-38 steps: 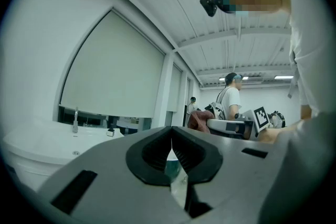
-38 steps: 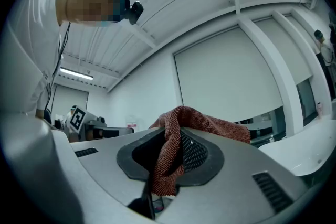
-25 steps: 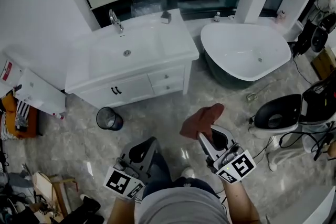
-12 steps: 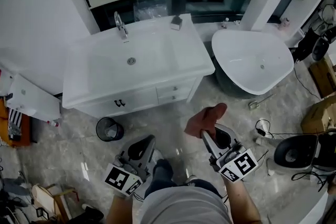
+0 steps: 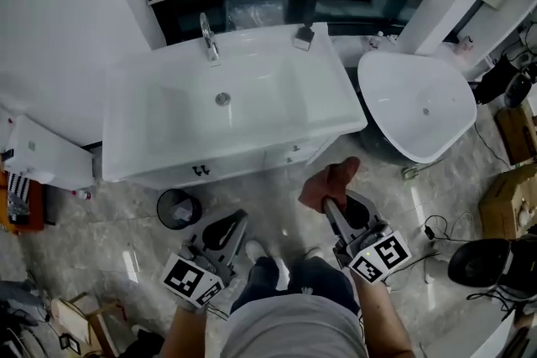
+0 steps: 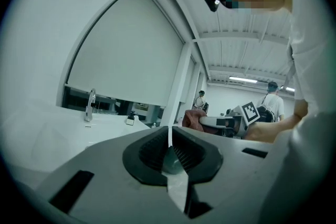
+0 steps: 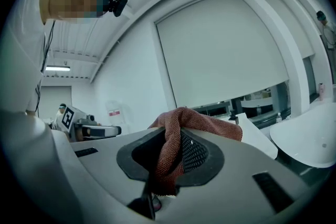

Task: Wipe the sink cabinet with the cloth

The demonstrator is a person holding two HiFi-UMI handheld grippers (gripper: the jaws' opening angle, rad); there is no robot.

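The white sink cabinet (image 5: 277, 155) stands ahead of me, its basin top (image 5: 168, 117) carrying a chrome tap (image 5: 207, 34). A reddish-brown cloth (image 5: 329, 183) sticks out of my right gripper (image 5: 334, 205), which is shut on it just short of the cabinet's right front corner. The same cloth (image 7: 173, 144) fills the jaws in the right gripper view. My left gripper (image 5: 228, 232) is lower left, over the floor, shut with nothing in it; its jaws (image 6: 169, 147) meet in the left gripper view.
A white freestanding bathtub (image 5: 419, 105) stands right of the cabinet. A small black bin (image 5: 176, 209) sits on the marble floor at the cabinet's left front. A small dark object (image 5: 304, 35) rests on the counter's back right. Boxes and cables (image 5: 512, 214) crowd the right side.
I have stepped closer to the cabinet: it now looms larger and nearer both grippers. The right gripper still holds the cloth, now close to the cabinet's front.
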